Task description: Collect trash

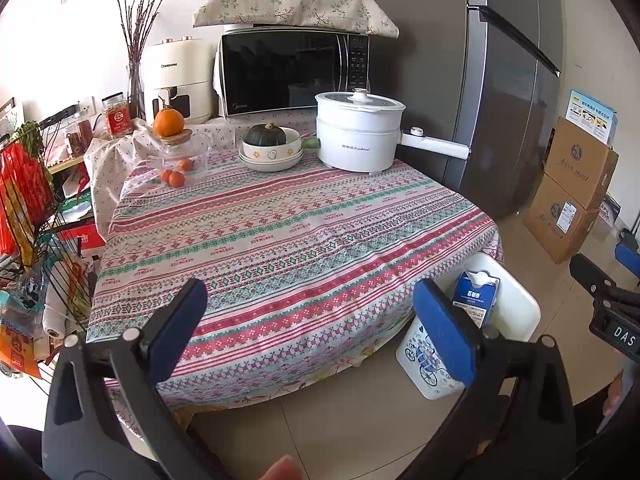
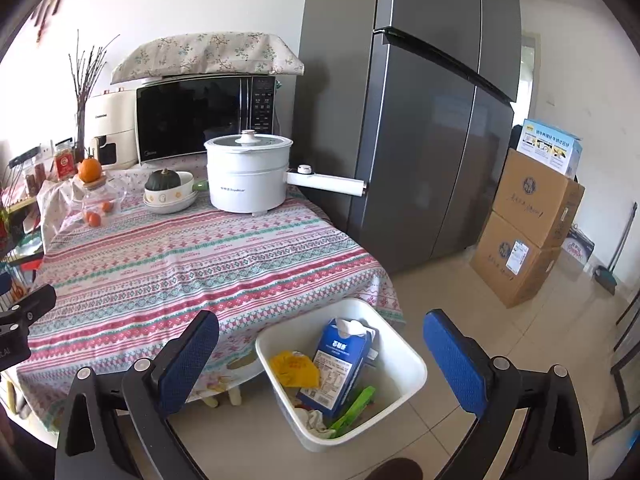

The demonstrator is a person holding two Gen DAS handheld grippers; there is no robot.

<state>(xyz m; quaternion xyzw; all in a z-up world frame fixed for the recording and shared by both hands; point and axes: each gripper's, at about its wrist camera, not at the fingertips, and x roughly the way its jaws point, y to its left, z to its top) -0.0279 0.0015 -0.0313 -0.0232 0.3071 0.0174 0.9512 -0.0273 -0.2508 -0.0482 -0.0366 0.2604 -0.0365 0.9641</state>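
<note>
Left gripper (image 1: 310,326) spread, empty, above table (image 1: 280,232). Right gripper (image 2: 320,354) spread, empty, over white trash bin (image 2: 404,376) on floor beside table. Blue milk carton (image 2: 340,364), yellow wrapper (image 2: 294,368), green scrap (image 2: 354,406) inside bin.

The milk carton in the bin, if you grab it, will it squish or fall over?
The carton would probably squish: it looks like thin card and its top is torn open. It is likely empty, so light. It already leans among the other trash in the bin, so a push may well tip it.
</note>
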